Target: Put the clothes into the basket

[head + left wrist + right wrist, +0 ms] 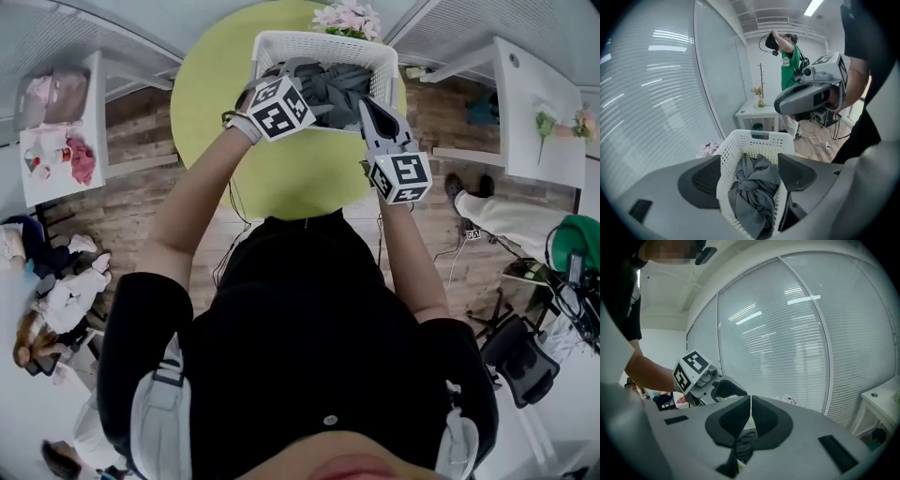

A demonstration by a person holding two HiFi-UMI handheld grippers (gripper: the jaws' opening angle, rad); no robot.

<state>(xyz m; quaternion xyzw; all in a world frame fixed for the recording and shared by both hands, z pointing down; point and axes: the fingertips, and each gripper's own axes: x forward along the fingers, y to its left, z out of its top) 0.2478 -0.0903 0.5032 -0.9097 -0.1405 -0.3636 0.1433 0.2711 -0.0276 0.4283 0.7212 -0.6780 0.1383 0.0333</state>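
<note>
1. A round green table [211, 122] is standing on wood flooring [141, 216], beside blind-covered glass walls [787, 333].
2. One white basket [319, 42] is sitting on it, holding one bundle of grey clothes [754, 187].
3. Two grippers are hovering: the left gripper [750, 176] gaping above the basket, the right gripper [750, 416] pinching together, seemingly on nothing.

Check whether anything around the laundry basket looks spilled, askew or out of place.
Nothing stands out. The white perforated plastic basket stands upright on the round lime-green surface. The crumpled dark grey clothes lie bundled inside it, and no garment shows dropped beside the basket in these views.
</note>
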